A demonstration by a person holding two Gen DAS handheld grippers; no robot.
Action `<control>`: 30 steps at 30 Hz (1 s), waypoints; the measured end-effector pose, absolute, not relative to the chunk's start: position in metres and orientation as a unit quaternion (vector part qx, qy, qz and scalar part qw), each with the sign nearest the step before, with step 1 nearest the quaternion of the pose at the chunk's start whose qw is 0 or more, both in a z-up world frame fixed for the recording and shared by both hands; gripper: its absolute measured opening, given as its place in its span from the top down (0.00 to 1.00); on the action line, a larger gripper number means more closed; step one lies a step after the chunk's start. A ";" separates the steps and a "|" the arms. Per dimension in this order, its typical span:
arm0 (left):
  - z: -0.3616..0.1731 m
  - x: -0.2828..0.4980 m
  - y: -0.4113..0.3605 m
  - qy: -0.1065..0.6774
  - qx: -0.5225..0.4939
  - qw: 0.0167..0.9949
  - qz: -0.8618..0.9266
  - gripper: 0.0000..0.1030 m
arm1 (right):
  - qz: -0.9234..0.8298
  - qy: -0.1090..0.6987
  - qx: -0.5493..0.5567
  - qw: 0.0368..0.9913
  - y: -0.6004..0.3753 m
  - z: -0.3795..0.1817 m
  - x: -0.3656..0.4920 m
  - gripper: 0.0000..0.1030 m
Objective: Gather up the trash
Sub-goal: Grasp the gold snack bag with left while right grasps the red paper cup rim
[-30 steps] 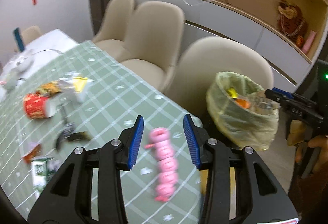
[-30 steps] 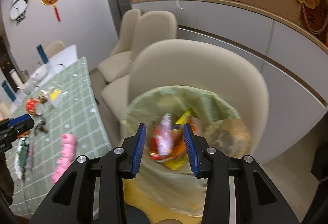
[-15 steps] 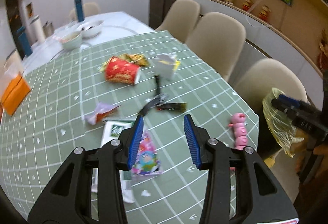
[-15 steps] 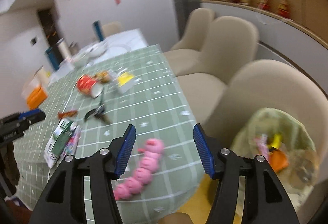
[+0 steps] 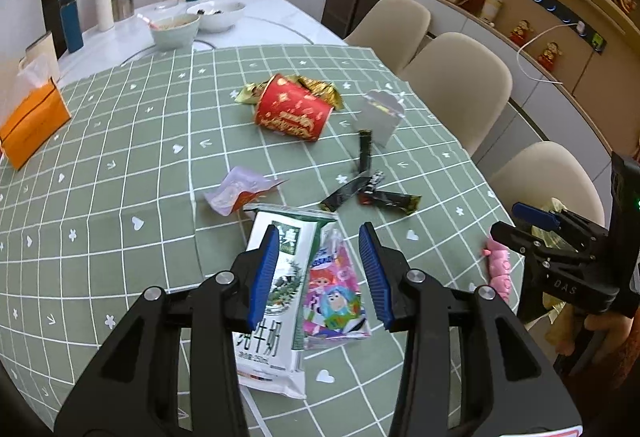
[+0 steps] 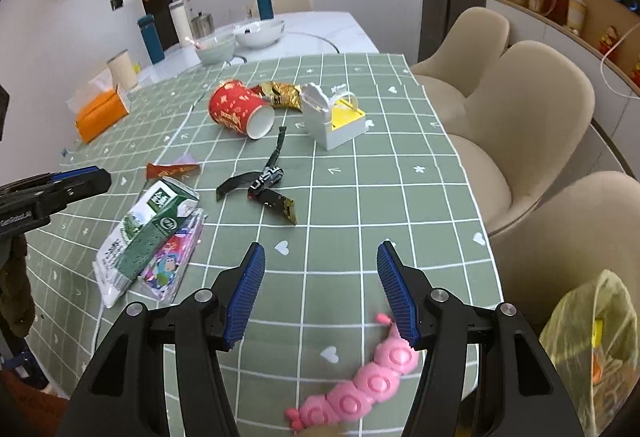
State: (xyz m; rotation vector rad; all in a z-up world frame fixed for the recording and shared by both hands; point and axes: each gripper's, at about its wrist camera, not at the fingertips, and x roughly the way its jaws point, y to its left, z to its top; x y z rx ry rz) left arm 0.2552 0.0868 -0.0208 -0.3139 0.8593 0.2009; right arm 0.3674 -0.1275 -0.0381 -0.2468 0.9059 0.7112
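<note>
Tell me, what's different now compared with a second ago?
The right gripper swung away from the trash bag to the table; its jaws have just been opening, nothing between them. The left gripper swung from the pink toy to over the milk carton and cartoon packet, gripping nothing. The litter stayed put.

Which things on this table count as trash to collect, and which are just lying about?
Trash to collect: milk carton, cartoon wrapper, red paper cup, gold wrapper, dark sachets, purple wrapper; all go in the trash bag.

Lying about: pink toy caterpillar, tissue box, bowls, bottles, white box.
</note>
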 end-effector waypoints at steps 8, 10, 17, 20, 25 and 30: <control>-0.038 0.286 0.121 0.415 -0.183 0.890 0.050 0.60 | 0.319 0.413 -0.144 0.841 -0.105 -0.049 0.383 0.46; -0.039 0.303 0.139 0.406 -0.205 0.890 0.038 0.56 | 0.301 0.399 -0.158 0.852 -0.104 -0.048 0.386 0.46; -0.036 0.395 0.195 0.370 -0.215 0.904 0.000 0.51 | 0.302 0.403 -0.131 0.854 -0.116 -0.046 0.397 0.46; -0.042 0.430 0.203 0.390 -0.167 0.905 -0.028 0.51 | 0.314 0.403 -0.124 0.851 -0.123 -0.046 0.395 0.46; -0.048 0.453 0.218 0.407 -0.159 0.900 -0.020 0.51 | 0.320 0.399 -0.129 0.850 -0.126 -0.046 0.396 0.46; -0.060 0.492 0.242 0.412 -0.137 0.901 0.011 0.50 | 0.339 0.401 -0.134 0.840 -0.110 -0.049 0.403 0.46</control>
